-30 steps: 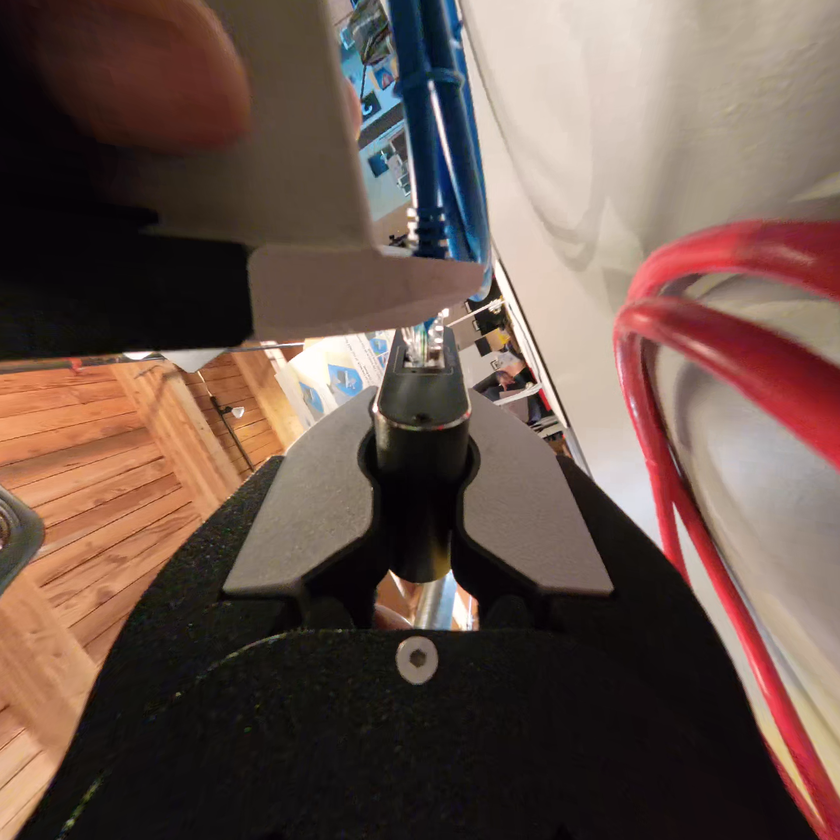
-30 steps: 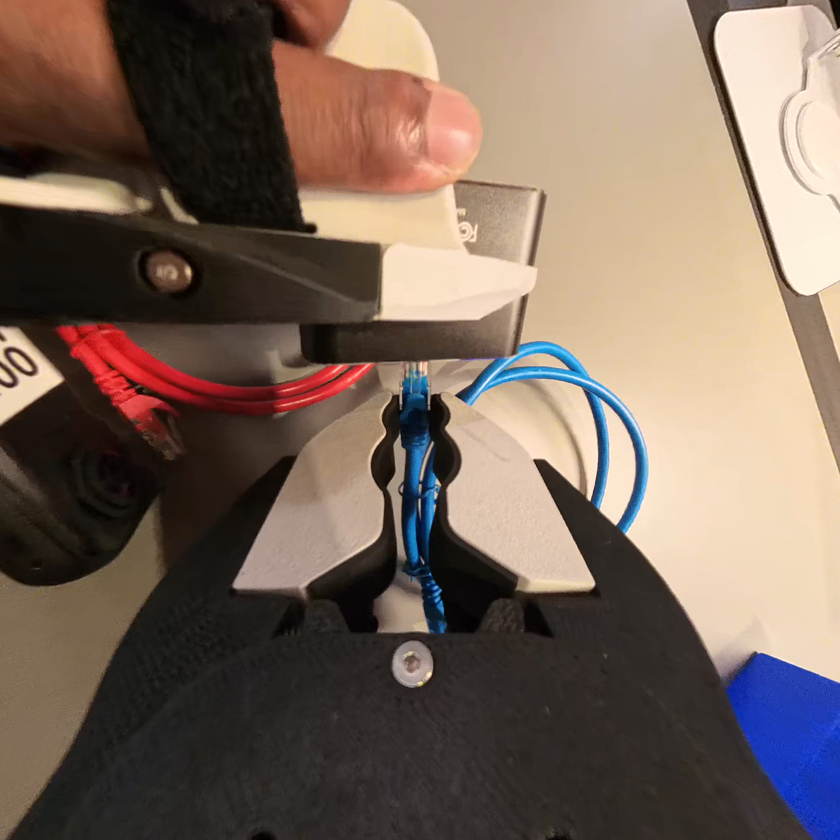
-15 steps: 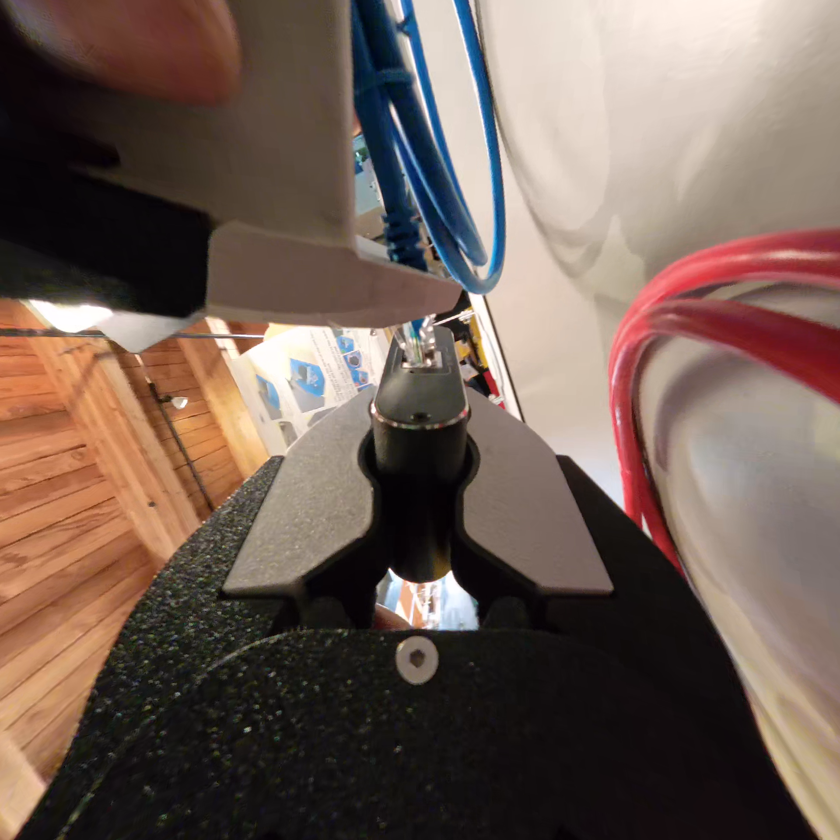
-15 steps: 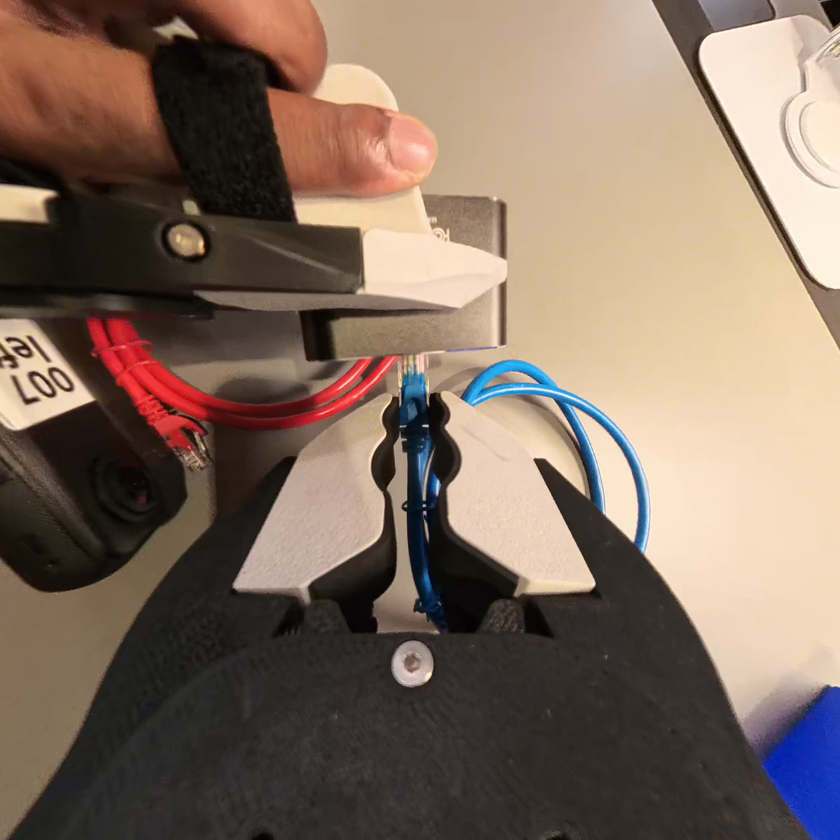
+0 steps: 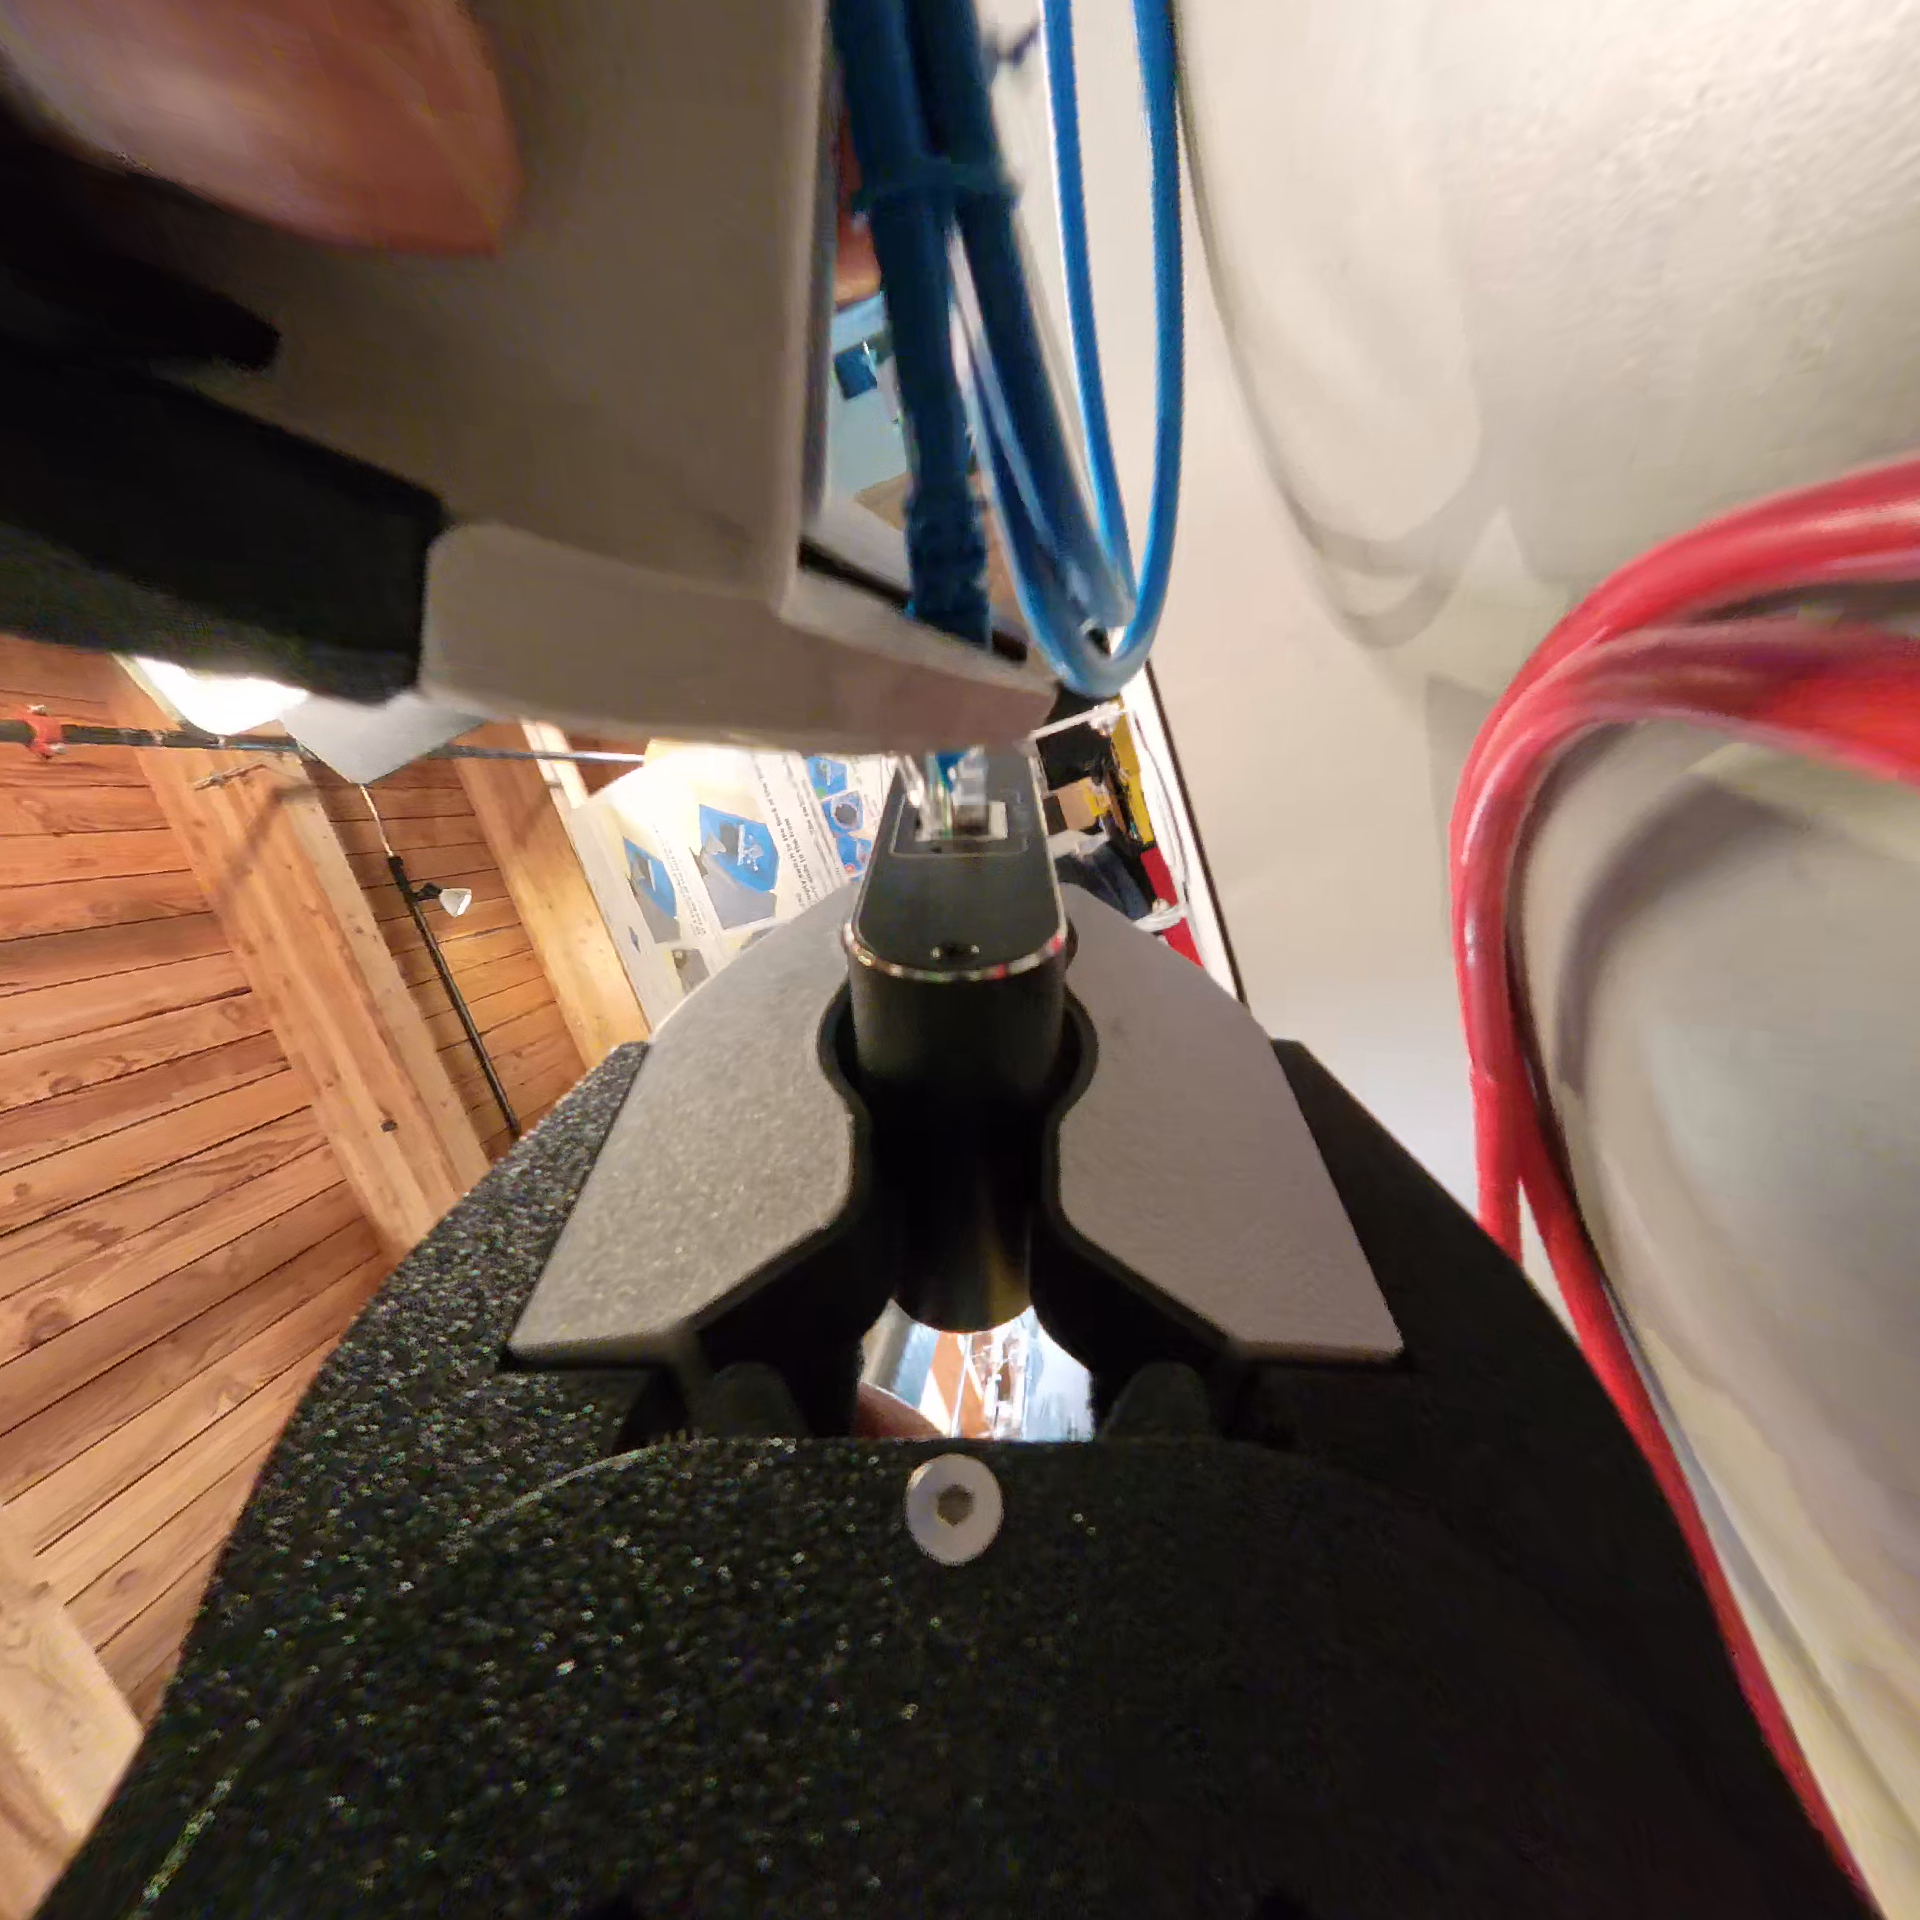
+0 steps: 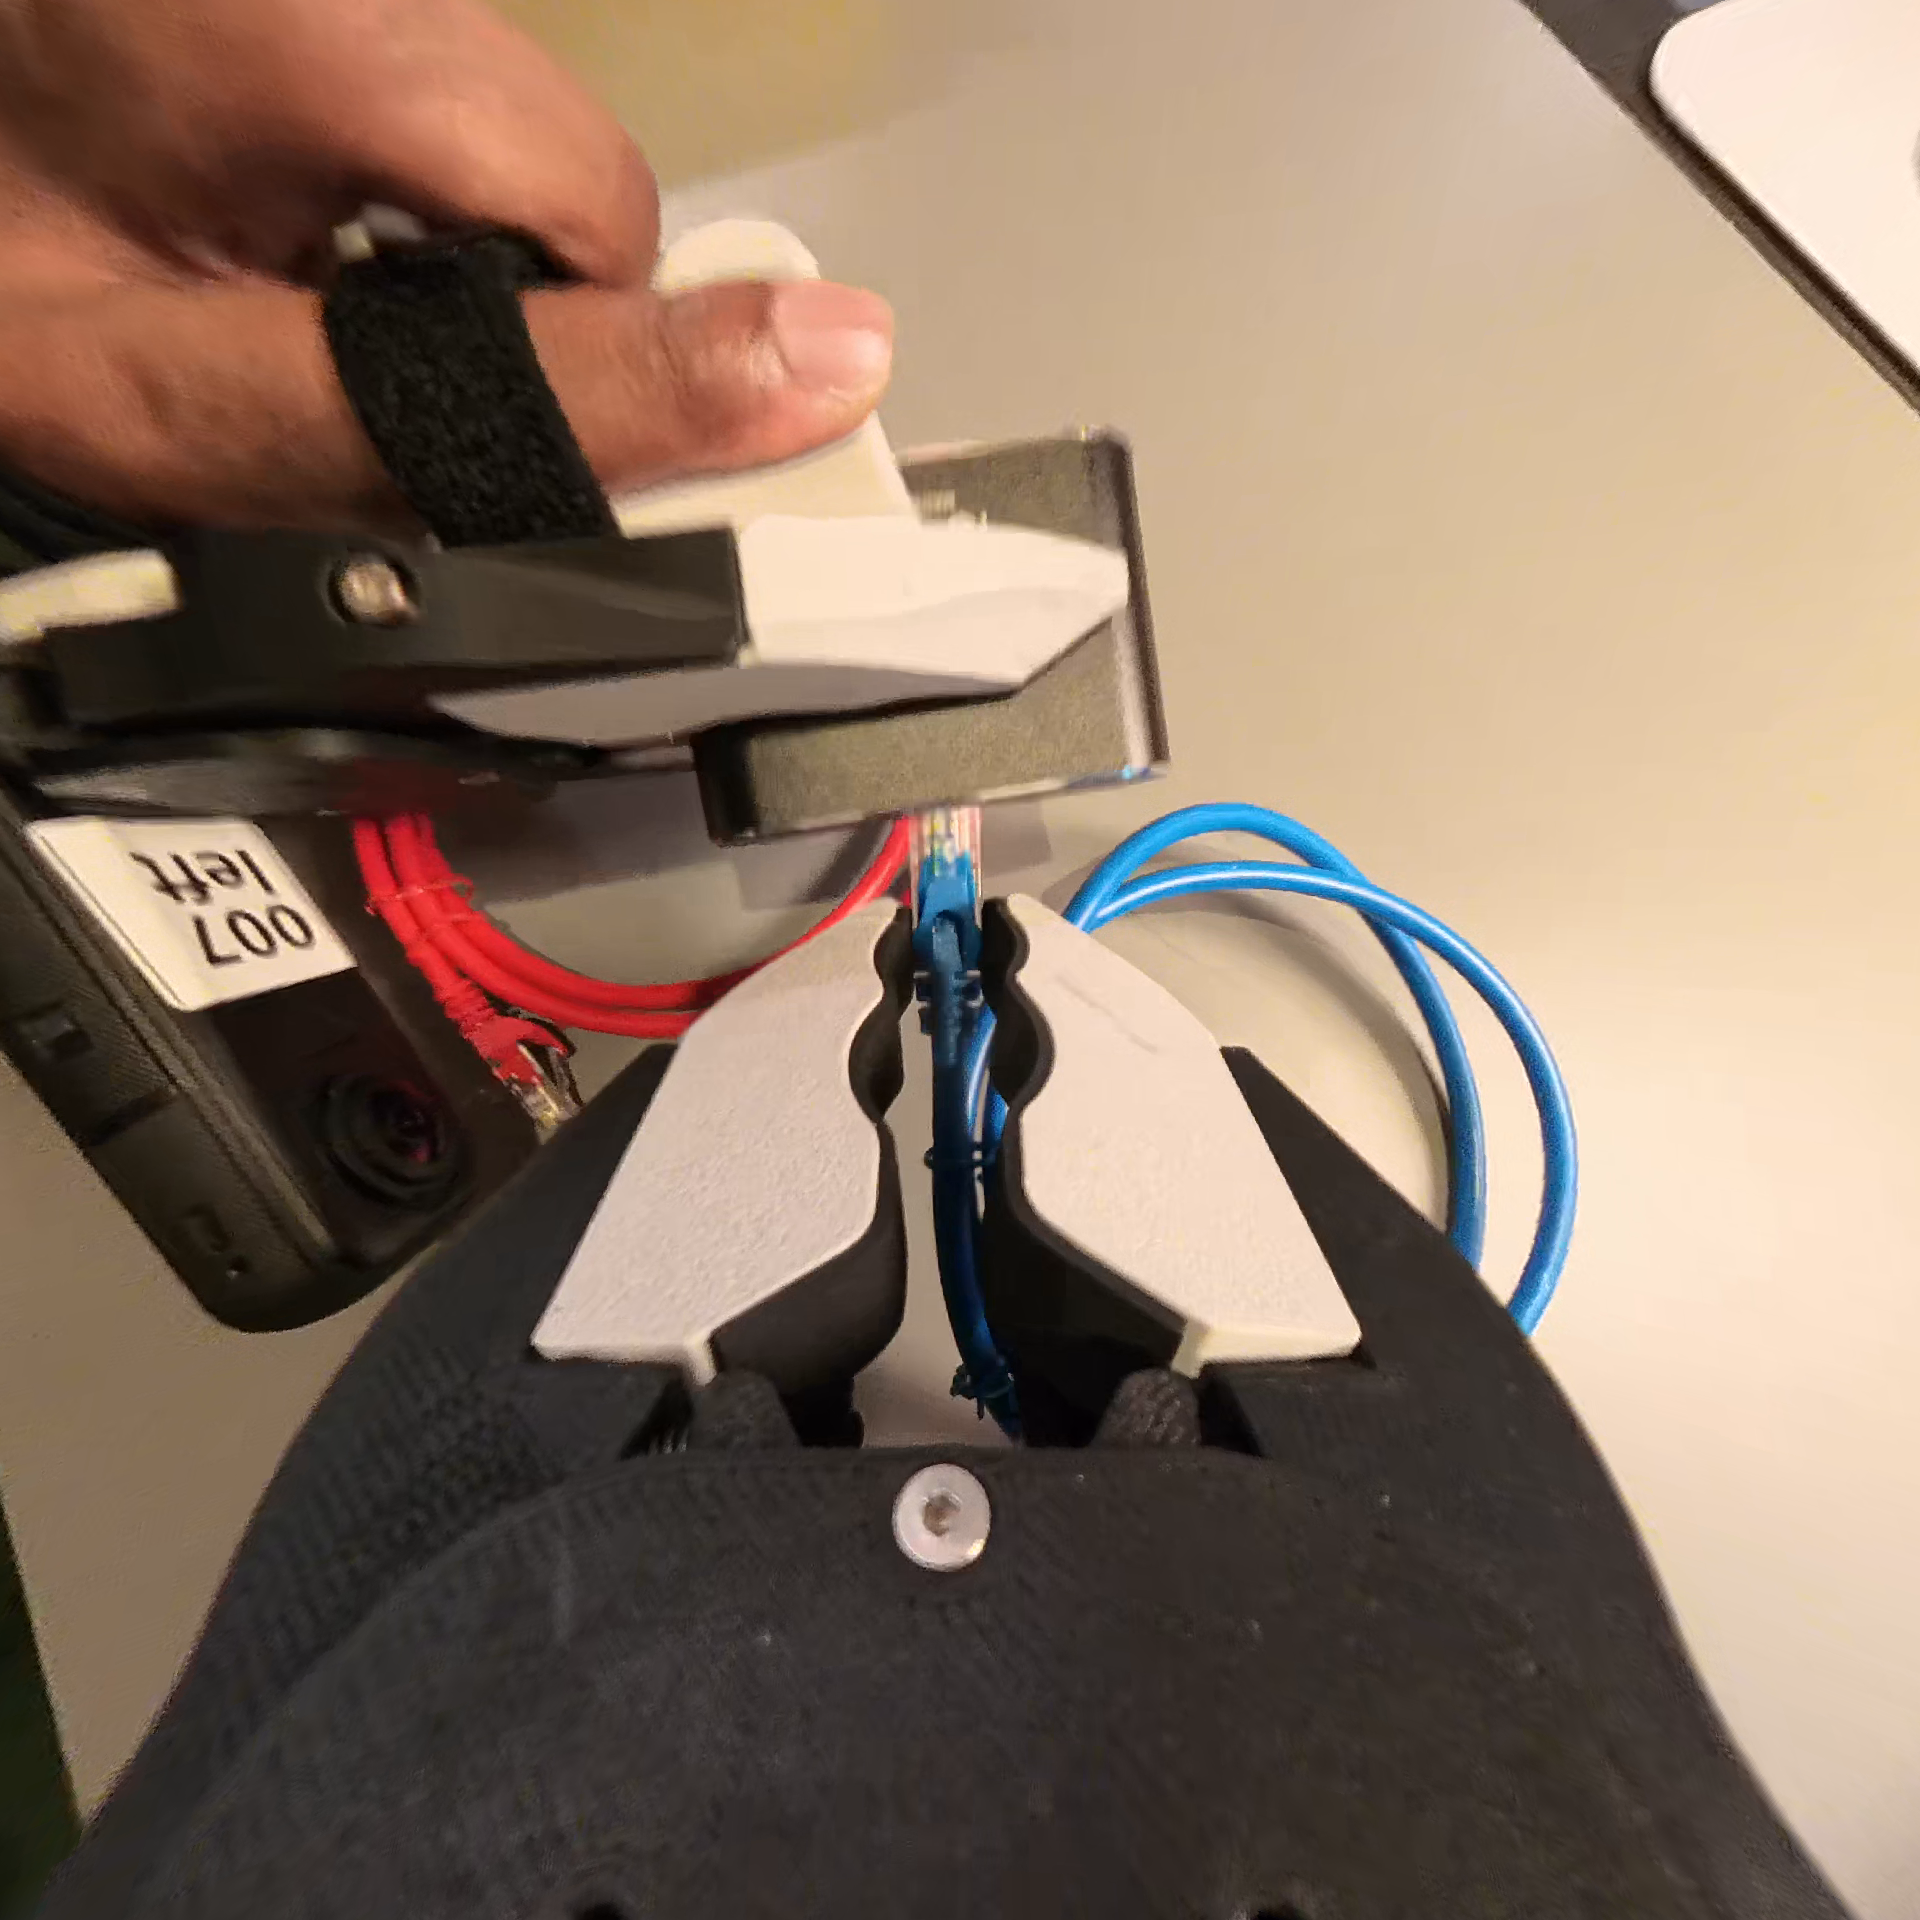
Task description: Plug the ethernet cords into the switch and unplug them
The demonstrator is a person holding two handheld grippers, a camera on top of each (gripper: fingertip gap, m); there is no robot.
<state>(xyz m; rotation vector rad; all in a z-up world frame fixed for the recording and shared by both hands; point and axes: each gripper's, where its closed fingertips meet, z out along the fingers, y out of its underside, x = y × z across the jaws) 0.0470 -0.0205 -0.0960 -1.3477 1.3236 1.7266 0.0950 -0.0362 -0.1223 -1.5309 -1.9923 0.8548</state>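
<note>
My left gripper (image 5: 956, 935) is shut on the dark switch (image 5: 956, 1039), seen end-on. In the right wrist view the switch (image 6: 935, 758) is held level above the table by the left gripper's fingers (image 6: 914, 613). My right gripper (image 6: 951, 914) is shut on the boot of the blue ethernet cord (image 6: 1455, 1018). Its clear plug (image 6: 948, 842) meets the switch's underside port; how deep it sits I cannot tell. The plug also shows at the port in the left wrist view (image 5: 956, 800). A red ethernet cord (image 6: 582, 987) lies loose on the table, its plug free.
A person's hand (image 6: 364, 260) grips the left gripper, whose camera (image 6: 384, 1132) hangs below left. The beige table (image 6: 1455, 520) spreads to the right. A white pad (image 6: 1818, 156) lies at the far right. The red cord (image 5: 1558, 883) drapes over a white round object. My right fingertips sit around 6 cm from my left ones.
Both grippers stay shut, with the plug still at the switch's port. The held pair has tilted and shifted over the table. The white pad has slid toward the right view's top right corner.
</note>
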